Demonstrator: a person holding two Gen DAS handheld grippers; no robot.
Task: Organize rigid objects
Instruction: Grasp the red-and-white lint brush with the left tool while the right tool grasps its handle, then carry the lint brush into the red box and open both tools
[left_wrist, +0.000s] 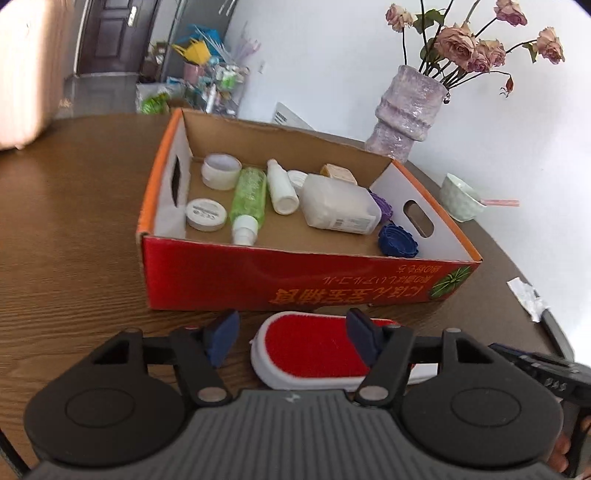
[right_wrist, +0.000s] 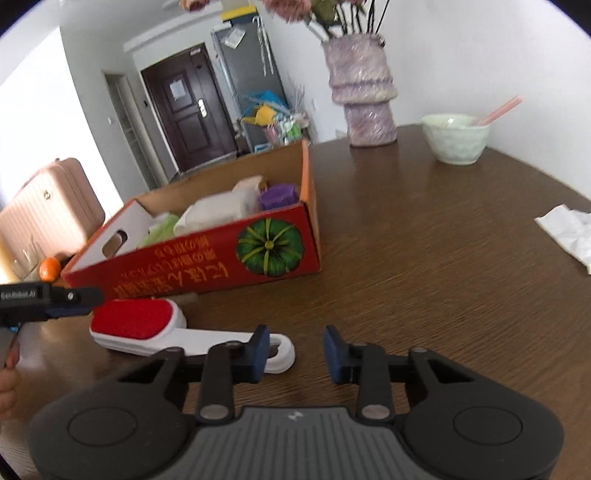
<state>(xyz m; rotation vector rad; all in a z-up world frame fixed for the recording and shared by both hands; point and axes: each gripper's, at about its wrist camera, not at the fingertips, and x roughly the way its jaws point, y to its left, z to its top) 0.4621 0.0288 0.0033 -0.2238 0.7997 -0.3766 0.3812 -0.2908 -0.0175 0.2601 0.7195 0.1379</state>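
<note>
A lint brush with a red pad and white handle (left_wrist: 314, 350) lies on the brown table just in front of a red cardboard box (left_wrist: 295, 284). My left gripper (left_wrist: 293, 339) stands open astride the brush's red head, with a gap at the left pad. In the right wrist view one of its fingers (right_wrist: 72, 312) hovers at the brush head (right_wrist: 136, 321). My right gripper (right_wrist: 297, 354) is open by the handle's tip (right_wrist: 284, 356); its left finger overlaps the handle and the rest of the gap shows bare table. The box (right_wrist: 207, 258) holds jars, bottles and caps.
A lilac vase of dried roses (left_wrist: 406, 110) and a pale green bowl (left_wrist: 461, 197) stand behind the box. Crumpled tissue (right_wrist: 569, 232) lies at the right edge of the table. An orange (right_wrist: 50, 267) and a pink suitcase (right_wrist: 48, 206) are at the far left.
</note>
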